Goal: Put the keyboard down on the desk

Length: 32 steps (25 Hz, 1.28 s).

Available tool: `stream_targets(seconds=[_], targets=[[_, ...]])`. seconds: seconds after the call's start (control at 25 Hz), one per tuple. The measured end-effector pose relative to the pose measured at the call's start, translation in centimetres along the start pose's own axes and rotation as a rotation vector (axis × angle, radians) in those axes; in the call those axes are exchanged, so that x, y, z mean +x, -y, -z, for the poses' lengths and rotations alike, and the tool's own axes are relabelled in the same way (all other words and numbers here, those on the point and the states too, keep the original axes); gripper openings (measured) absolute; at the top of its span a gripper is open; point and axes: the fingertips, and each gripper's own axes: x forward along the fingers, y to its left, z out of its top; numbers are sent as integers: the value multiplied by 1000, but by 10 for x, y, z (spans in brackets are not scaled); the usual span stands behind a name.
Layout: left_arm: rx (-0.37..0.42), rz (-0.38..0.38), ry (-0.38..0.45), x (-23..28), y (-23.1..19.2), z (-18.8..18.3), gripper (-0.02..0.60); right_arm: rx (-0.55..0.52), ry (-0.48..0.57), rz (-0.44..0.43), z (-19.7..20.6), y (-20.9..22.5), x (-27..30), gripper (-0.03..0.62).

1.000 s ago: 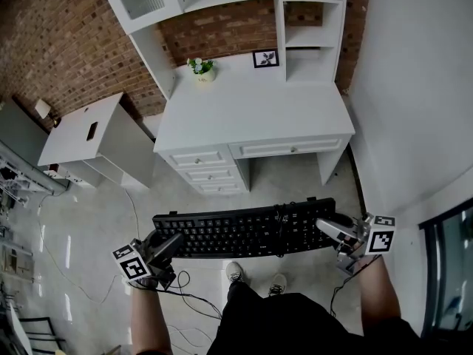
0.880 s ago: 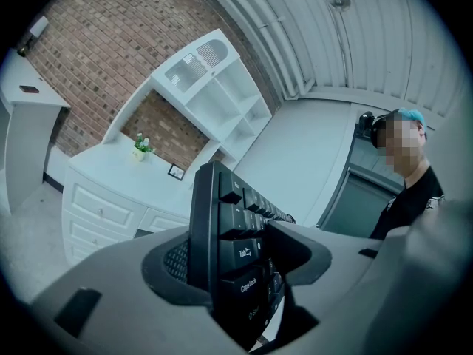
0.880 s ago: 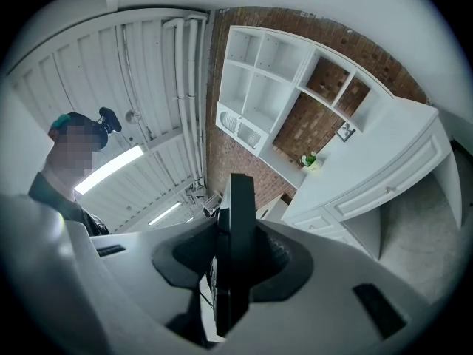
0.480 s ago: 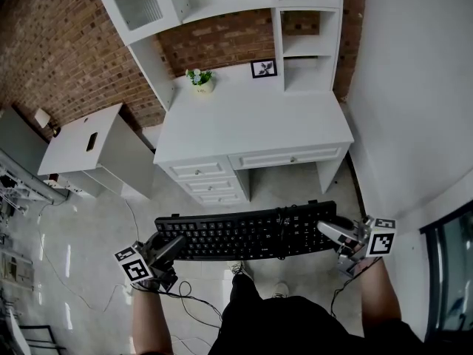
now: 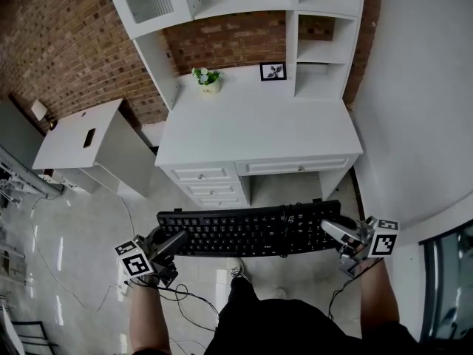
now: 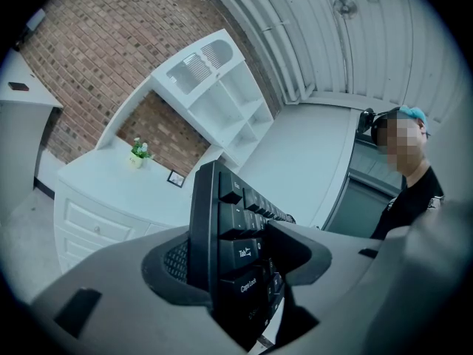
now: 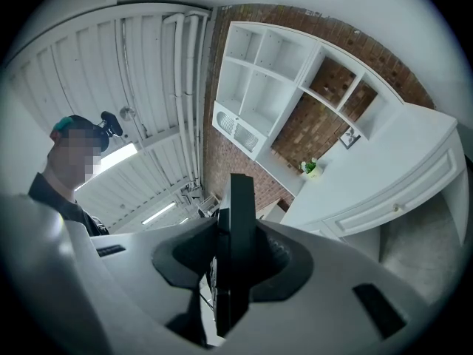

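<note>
The black keyboard (image 5: 250,231), long and full-sized with a cable trailing below, hangs level in the air over the floor, short of the white desk (image 5: 259,128). The left gripper (image 5: 168,245) clamps its left end; the right gripper (image 5: 332,230) clamps its right end.

Key legends "Tab" and "Caps Lock" on the keyboard (image 6: 222,224), at 6 o'clock in my left gripper view.

Head view steeply down from above; gripper views close behind jaws; desk (image 5: 259,124) common to all.
</note>
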Motion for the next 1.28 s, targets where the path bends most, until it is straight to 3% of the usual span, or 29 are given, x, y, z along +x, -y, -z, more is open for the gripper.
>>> stream_targets(seconds=[0.96, 1.16, 1.28], targets=[[-50, 48, -25, -1, -191, -108, 267, 5, 3, 77, -37, 62, 195, 133], [-61, 50, -22, 8, -268, -156, 267, 1, -5, 83, -63, 98, 275, 133], [-56, 57, -19, 6, -279, -176, 266, -8, -5, 86, -72, 97, 295, 133]])
